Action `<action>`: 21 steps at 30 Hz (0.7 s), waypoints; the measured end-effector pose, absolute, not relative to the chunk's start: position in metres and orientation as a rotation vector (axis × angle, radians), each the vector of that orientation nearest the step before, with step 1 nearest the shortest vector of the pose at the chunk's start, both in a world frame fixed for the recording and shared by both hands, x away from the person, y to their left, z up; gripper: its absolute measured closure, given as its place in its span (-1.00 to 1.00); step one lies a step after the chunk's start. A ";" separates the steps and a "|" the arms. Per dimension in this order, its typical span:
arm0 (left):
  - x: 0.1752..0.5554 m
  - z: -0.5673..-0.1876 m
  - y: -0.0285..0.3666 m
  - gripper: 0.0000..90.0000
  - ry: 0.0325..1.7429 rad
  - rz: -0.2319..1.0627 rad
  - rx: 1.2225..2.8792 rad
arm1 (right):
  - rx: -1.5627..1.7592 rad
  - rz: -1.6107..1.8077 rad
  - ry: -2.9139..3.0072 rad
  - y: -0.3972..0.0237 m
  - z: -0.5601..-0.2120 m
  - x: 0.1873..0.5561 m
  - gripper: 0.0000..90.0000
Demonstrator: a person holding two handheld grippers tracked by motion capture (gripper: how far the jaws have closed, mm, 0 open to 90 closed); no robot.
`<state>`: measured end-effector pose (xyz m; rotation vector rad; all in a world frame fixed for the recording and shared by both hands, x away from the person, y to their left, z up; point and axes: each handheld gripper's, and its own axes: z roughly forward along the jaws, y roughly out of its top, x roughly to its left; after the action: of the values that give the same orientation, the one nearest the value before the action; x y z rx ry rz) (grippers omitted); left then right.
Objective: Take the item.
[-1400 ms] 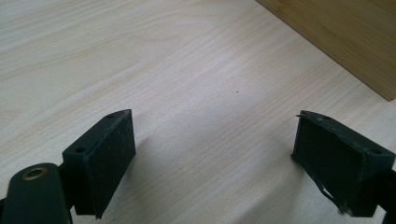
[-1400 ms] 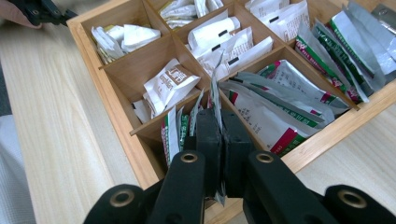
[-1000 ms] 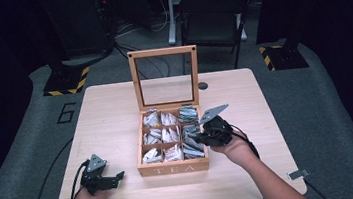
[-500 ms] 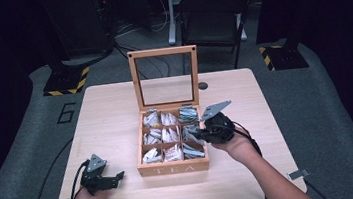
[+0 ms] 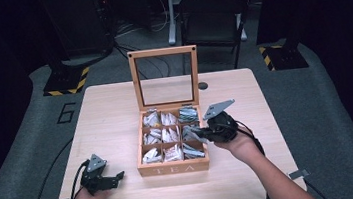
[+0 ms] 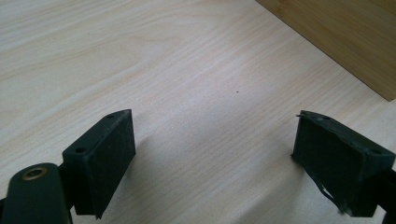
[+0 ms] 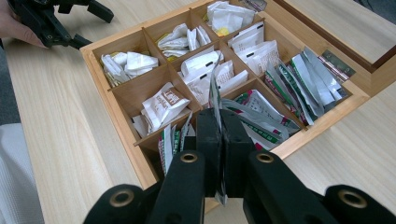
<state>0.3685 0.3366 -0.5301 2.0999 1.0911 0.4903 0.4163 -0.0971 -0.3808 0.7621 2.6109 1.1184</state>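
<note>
- R tongs [image 7: 219, 154] clamped tight on a thin tea sachet [image 7: 215, 93], edge-on between the pads; sachet sticks up out of the grip over the box's right side, near/mid cells.
- In high view R tongs [image 5: 207, 132] sit at the right edge of the tea box [image 5: 174, 169], pointing left into it – prob. mid pick or mid place w/ that one sachet; can't tell which.
- Edge grip makes sense: sachets stand packed on edge in the cells, so a flat pinch is the only way in w/o dragging neighbours along.
- L tongs [image 6: 212, 163] apart, nothing between, just bare tabletop [image 6: 140, 56]. In high view L tongs [image 5: 104, 177] rest near-left, well clear of the box – parked, looks like standby.
- Box: wood, 9 cells in a 3x3 grid, all stocked. Glass lid [image 5: 164, 78] stands upright at the far side, so access from near/right is free.
- Writing: "TEA" on the box's near front wall, readable in high view. White sachets [image 7: 163, 105] carry dark print, too small to read. Green/red striped foil packs [image 7: 261, 112] in the right cells, brand not legible.
- Floor far-left shows a "6" [image 5: 67, 113].
</note>
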 end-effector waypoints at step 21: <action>0.368 -0.530 0.337 -0.72 1.091 0.490 2.099 | 0.823 1.104 2.569 -0.120 -0.380 0.418 0.96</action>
<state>0.3685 0.3366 -0.5301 2.0994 1.0913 0.4897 0.4184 -0.1197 -0.3797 0.8226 2.5693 1.1039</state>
